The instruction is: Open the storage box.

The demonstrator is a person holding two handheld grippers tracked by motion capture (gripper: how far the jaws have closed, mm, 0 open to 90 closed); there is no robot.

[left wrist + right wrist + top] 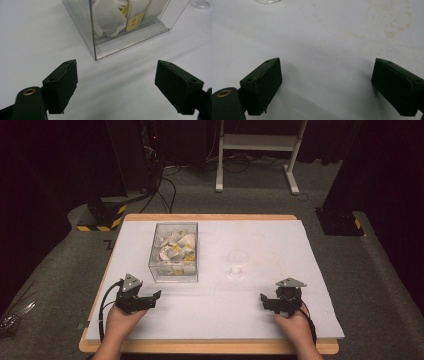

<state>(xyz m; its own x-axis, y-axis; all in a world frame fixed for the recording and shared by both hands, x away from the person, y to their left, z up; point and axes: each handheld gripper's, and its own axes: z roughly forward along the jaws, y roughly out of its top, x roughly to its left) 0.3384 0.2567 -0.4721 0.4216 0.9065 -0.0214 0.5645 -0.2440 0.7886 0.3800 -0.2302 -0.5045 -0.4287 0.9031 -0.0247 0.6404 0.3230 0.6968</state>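
High view: the left gripper [152, 296] rests on the white table [260, 320], jaws spread wide and empty, with the clear box [174, 252] of tea bags [176, 247] just ahead. The right gripper [264, 300] (equally agape) has a small glass [237, 262] ahead, apart.

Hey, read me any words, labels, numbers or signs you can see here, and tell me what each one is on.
No text can be read.
Yellow tags on the tea bags in the clear box: red print, too blurred to read.
Dark mark on the floor behind the table: partly hidden, unreadable.
Black and yellow hazard stripes: no letters.
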